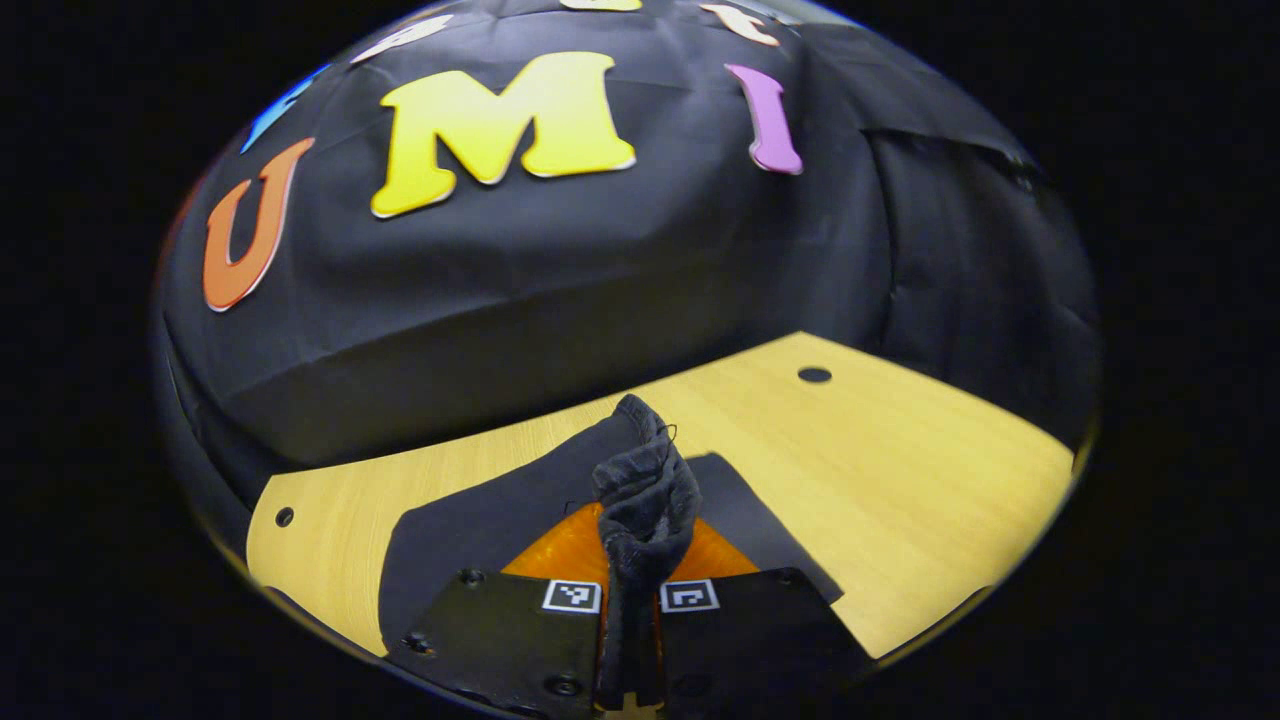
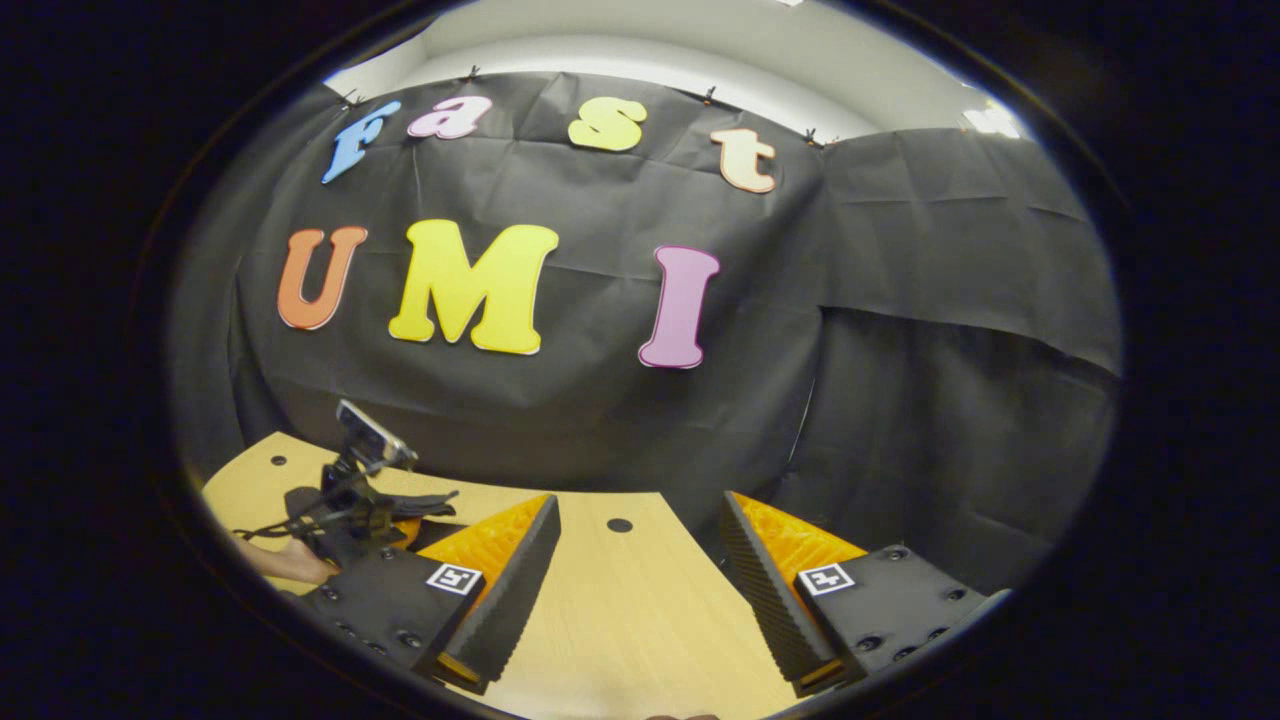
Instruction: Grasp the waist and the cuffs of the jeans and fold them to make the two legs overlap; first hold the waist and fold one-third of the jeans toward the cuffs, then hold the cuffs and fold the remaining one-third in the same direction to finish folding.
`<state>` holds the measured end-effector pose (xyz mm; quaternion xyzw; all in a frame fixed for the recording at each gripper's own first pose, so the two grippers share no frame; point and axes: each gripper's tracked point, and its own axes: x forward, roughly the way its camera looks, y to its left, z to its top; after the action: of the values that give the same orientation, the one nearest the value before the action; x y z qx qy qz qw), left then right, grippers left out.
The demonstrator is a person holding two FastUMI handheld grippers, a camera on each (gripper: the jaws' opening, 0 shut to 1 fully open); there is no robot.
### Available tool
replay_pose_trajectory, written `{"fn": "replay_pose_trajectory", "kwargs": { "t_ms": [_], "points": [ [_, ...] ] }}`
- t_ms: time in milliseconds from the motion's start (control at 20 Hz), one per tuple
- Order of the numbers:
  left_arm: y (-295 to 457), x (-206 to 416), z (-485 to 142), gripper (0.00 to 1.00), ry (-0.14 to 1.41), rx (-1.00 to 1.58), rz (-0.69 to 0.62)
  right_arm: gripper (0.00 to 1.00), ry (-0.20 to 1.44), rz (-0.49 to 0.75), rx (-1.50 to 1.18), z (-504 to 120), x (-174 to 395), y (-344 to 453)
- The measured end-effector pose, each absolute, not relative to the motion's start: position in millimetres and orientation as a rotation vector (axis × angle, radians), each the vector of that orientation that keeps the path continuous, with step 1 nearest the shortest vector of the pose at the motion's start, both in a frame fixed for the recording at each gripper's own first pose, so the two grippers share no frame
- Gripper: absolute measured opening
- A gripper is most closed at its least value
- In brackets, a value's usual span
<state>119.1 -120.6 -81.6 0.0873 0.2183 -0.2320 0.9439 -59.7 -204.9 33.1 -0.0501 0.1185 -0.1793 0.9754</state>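
Left gripper (image 1: 630, 610): low over the desk (image 1: 900, 470), aimed at the booth wall; jaws clenched on a bunched fold of the jeans (image 1: 645, 500).
Right gripper (image 2: 635, 590): above bare desk, level, facing the wall; jaws released, spread wide, holding nothing.
Jeans: dark cloth lies flat on the desk under the left gripper, one ridge standing up between its fingers.
Hard to make out: in the right gripper view, the left gripper (image 2: 350, 520) shows far left, a hand (image 2: 285, 562) partly cut off behind it; which part of the jeans is pinched, I cannot tell.

A light wooden table (image 1: 900, 470) with small round holes (image 1: 814, 375) carries dark jeans (image 1: 500, 520) lying on it.
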Motion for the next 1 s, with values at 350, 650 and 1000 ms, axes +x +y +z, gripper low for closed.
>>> {"fn": "replay_pose_trajectory", "kwargs": {
  "t_ms": [350,650,1000],
  "points": [
    [-124,104,-122,0.08,0.450,0.323,-0.512,0.99,0.247,-0.365,-0.088,32,-57,-206],
    [-121,101,-117,0.20,0.476,0.286,-0.507,0.99,0.244,-0.345,-0.081,30,-50,-199],
    [-141,46,-67,1.00,0.406,0.236,-0.610,0.99,0.236,-0.303,-0.078,27,-40,-179]
  ]
}}
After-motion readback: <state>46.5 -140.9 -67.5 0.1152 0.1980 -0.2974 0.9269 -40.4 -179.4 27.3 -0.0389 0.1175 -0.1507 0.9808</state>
